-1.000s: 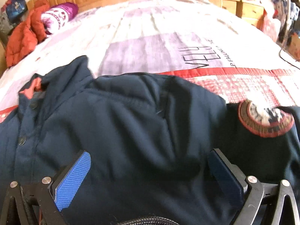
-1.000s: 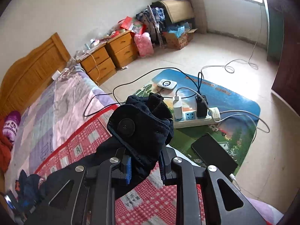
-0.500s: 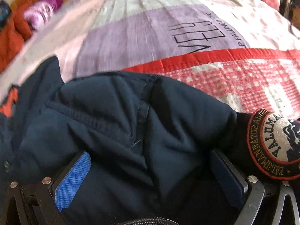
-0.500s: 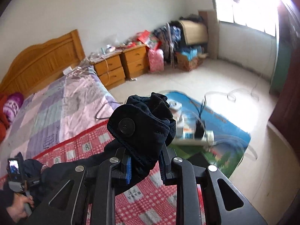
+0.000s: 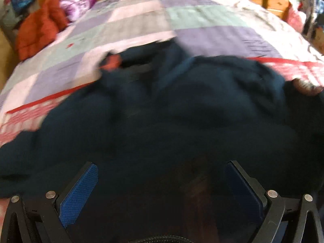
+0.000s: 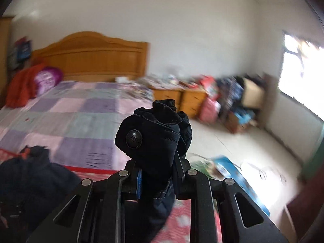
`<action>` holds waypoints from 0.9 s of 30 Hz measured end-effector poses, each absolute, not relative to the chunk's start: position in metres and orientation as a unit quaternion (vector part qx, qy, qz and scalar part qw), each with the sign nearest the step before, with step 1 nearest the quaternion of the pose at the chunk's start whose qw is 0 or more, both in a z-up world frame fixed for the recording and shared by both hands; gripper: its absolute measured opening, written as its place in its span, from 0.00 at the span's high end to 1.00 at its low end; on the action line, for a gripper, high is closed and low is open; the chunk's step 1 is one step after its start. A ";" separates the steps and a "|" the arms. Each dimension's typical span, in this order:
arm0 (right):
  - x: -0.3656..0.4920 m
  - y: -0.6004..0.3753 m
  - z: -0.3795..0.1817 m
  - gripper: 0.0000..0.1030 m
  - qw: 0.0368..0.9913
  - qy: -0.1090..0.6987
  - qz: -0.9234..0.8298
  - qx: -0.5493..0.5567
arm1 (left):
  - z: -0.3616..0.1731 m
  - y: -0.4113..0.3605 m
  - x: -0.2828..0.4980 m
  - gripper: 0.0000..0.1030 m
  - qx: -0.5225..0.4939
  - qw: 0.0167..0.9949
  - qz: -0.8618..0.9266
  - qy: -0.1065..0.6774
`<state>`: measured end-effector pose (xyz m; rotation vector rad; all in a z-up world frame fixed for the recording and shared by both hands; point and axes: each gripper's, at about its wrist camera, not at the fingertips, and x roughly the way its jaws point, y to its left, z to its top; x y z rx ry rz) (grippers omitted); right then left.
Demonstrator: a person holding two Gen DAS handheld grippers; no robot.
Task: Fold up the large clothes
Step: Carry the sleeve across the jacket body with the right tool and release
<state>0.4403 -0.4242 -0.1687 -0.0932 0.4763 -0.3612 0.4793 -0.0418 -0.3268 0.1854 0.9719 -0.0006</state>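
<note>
Right gripper [image 6: 157,179] clamped on a bunched cuff [image 6: 154,133] of the navy jacket [image 5: 182,121], snap button facing the camera, raised above the foot end of the bed [image 5: 202,20]. Left gripper [image 5: 162,190] spread wide with jacket fabric bulging between its blue pads [image 5: 81,192]; contact too blurred to tell. Rest of the jacket heaped on the bed's red-checked blanket [image 5: 22,119], well short of the wooden headboard [image 6: 91,58].

R tool [image 6: 156,179] swung toward headboard [image 6: 91,56].
</note>
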 end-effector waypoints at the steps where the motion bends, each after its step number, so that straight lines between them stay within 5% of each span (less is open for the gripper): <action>1: 0.452 -0.397 -0.166 0.76 0.957 0.234 -0.162 -0.057 | -0.321 -0.018 0.470 0.00 0.084 0.881 0.007 0.466; 8: 0.528 -0.218 -0.195 0.76 0.962 0.249 -0.056 -0.097 | -0.287 0.111 0.413 0.00 0.053 0.893 0.051 0.444; 16: 0.578 -0.009 -0.321 0.76 0.931 0.309 0.071 -0.180 | -0.298 0.204 0.383 0.00 0.056 0.892 0.083 0.441; 27: 0.565 0.068 -0.445 0.75 0.881 0.378 0.137 -0.249 | -0.339 0.238 0.368 0.00 0.021 0.880 0.097 0.465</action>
